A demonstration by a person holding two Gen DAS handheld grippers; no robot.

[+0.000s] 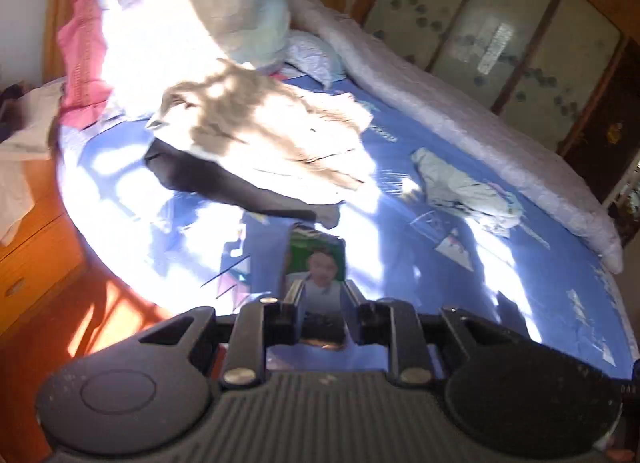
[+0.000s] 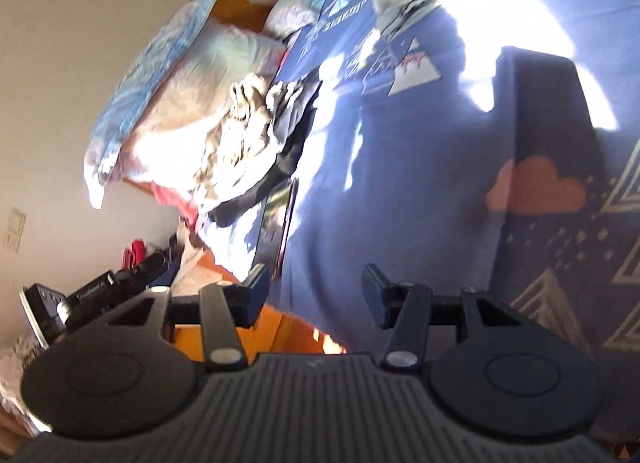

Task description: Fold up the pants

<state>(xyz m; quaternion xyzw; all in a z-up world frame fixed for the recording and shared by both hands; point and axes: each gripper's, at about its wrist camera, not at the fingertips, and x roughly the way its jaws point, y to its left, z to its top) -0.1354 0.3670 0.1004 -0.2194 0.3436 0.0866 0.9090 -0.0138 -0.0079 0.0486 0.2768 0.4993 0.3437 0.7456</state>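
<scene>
Beige pants (image 1: 276, 131) lie rumpled on the blue bed sheet (image 1: 420, 231), on top of a dark garment (image 1: 240, 187). In the right wrist view the pants (image 2: 240, 143) lie bunched beside the dark garment (image 2: 288, 151). My left gripper (image 1: 322, 295) hovers above the near part of the bed, jaws partly open with nothing between them, well short of the pants. A phone (image 1: 318, 259) showing a child's picture lies on the sheet just ahead of it. My right gripper (image 2: 316, 287) is open and empty above the bed edge, apart from the pants.
Pillows (image 1: 192, 11) and a red cloth (image 1: 80, 47) are piled at the head. A rolled grey quilt (image 1: 460, 119) runs along the far side. A greenish garment (image 1: 468, 191) lies at right. A wooden drawer unit (image 1: 28, 247) stands at left. The phone (image 2: 280, 227) lies near the bed edge.
</scene>
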